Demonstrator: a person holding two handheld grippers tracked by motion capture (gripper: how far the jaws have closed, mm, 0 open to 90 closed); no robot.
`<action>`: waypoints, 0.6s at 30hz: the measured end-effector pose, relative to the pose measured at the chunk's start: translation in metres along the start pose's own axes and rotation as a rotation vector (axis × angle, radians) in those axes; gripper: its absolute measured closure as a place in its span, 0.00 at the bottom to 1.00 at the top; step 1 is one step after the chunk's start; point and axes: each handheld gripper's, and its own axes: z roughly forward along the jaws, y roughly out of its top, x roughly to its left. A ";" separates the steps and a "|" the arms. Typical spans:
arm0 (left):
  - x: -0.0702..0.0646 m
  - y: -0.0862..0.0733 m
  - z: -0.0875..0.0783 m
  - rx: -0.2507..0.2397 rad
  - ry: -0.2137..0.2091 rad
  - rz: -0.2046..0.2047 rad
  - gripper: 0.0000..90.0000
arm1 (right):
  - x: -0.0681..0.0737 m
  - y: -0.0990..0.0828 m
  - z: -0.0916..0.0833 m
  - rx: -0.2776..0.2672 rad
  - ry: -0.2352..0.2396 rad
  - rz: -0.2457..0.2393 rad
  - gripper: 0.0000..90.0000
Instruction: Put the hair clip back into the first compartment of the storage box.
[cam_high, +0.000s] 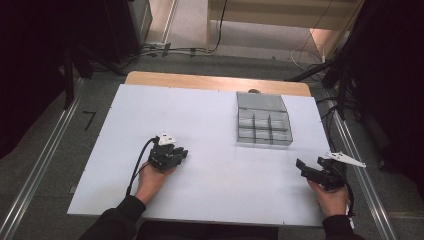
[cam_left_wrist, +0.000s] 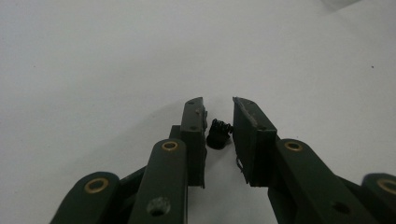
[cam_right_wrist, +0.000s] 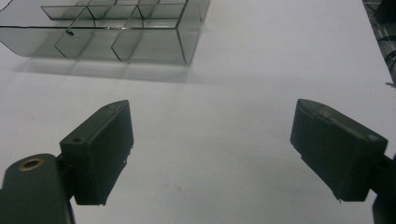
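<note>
Black small part (cam_left_wrist: 218, 134) sits between left hand-held gripper (cam_left_wrist: 218, 109) jaws.

Table top (cam_high: 210, 165): plain white, no pattern; far edge light wood.
Left gripper (cam_left_wrist: 219, 121): dark green-black jaws, brass-coloured rivets; white plate on top in the high view.
Small part (cam_left_wrist: 218, 134): black, ridged, between the jaws.
Right gripper (cam_right_wrist: 210, 154): matt black pads, 1 brass-coloured rivet.
Compartment box (cam_high: 263, 120): clear smoky grey, grid of dividers.
Sleeves (cam_high: 117, 220): black.
Floor (cam_high: 50, 165): grey.
</note>
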 end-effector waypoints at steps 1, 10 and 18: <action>-0.001 0.000 0.000 -0.001 0.005 0.007 0.85 | 0.000 0.000 0.000 0.000 0.000 0.000 0.13; -0.004 0.001 0.001 -0.009 0.019 0.015 0.89 | 0.000 0.000 0.000 -0.001 0.002 -0.001 0.13; -0.009 0.011 -0.002 -0.046 -0.009 0.003 0.89 | 0.001 0.000 0.000 0.000 0.004 0.001 0.13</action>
